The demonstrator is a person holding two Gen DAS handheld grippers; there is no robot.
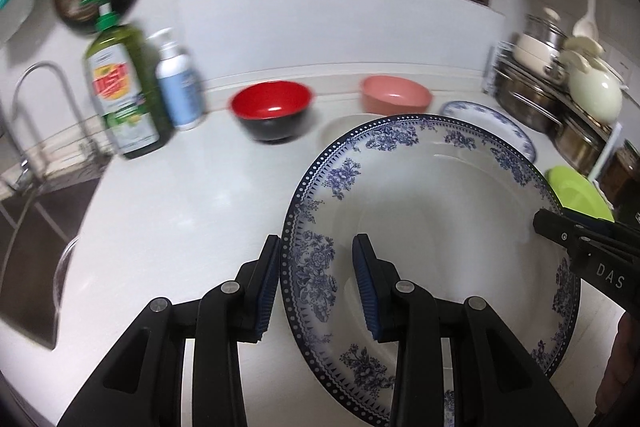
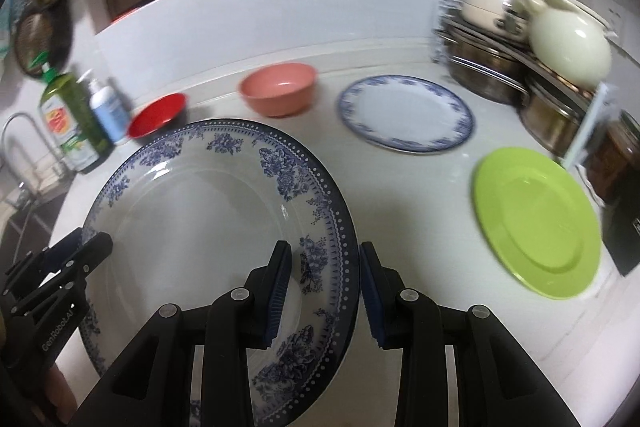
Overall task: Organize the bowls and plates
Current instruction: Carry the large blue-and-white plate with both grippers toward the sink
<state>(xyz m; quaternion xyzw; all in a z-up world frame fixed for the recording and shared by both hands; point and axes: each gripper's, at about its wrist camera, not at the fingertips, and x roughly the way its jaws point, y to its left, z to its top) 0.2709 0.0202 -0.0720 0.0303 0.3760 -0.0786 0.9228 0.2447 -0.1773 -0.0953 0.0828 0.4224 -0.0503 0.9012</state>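
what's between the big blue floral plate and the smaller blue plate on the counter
Nothing visible. The big floral plate, gripped by both tools, is up off the counter, and bare countertop lies between it and the smaller blue plate; the pink bowl sits off to the side.

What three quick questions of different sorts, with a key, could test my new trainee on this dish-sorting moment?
1. True or false: only one gripper grips the large blue-patterned plate.
2. Which bowl stands nearer the small blue-rimmed plate? A) red bowl B) pink bowl
3. Fill in: the plate lying flat near the pot rack is ____ in colour.

Key
1. False: the left gripper and the right gripper each straddle the rim on opposite sides.
2. B
3. Green: the green plate.
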